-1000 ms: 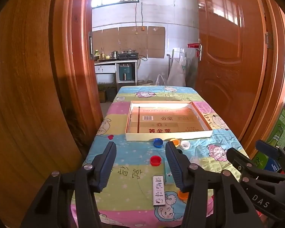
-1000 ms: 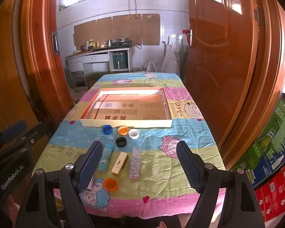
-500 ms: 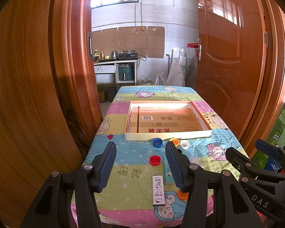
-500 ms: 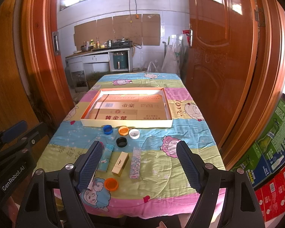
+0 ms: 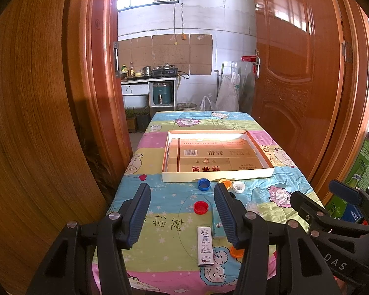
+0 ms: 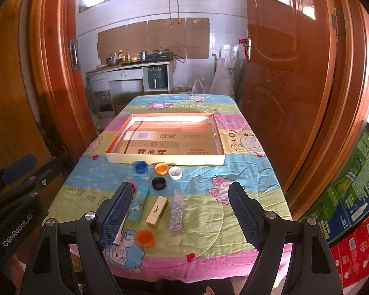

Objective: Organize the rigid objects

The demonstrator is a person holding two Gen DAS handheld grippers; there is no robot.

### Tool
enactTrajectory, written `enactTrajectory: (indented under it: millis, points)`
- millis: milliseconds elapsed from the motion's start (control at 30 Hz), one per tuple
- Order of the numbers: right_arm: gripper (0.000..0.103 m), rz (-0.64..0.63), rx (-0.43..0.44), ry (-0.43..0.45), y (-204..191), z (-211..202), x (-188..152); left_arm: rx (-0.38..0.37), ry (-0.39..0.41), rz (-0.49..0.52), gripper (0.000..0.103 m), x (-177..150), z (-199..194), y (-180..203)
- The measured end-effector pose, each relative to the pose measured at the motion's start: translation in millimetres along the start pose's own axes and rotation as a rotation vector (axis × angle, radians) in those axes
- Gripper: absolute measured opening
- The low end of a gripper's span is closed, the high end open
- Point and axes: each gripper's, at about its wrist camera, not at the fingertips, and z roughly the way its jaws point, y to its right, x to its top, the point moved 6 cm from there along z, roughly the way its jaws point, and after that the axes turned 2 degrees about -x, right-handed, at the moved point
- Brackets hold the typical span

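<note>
A shallow cardboard tray (image 6: 164, 160) lies mid-table. In front of it sit blue (image 6: 141, 167), orange (image 6: 161, 168), white (image 6: 175, 172) and black (image 6: 158, 183) bottle caps. Nearer lie a teal box (image 6: 137, 206), a gold box (image 6: 157, 211), a patterned box (image 6: 176, 209) and a second orange cap (image 6: 145, 238). The left wrist view adds a red cap (image 5: 201, 207) and a white cartoon-print box (image 5: 204, 245). My left gripper (image 5: 182, 211) and right gripper (image 6: 180, 212) hover open over the table's near end, holding nothing.
The table wears a cartoon-print cloth (image 6: 233, 196) and stands in a doorway between wooden door leaves (image 6: 295, 86). Stacked printed cartons (image 6: 351, 196) stand at the right. A kitchen counter (image 6: 125, 71) lies beyond the far end.
</note>
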Motion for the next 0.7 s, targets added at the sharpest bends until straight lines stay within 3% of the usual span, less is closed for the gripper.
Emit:
enactTrajectory:
  millis: [700]
  points:
    - [0.081,0.000,-0.001,0.001,-1.1,-0.8,0.3,0.000,0.001,-0.003,0.054,2.2,-1.9,1.7]
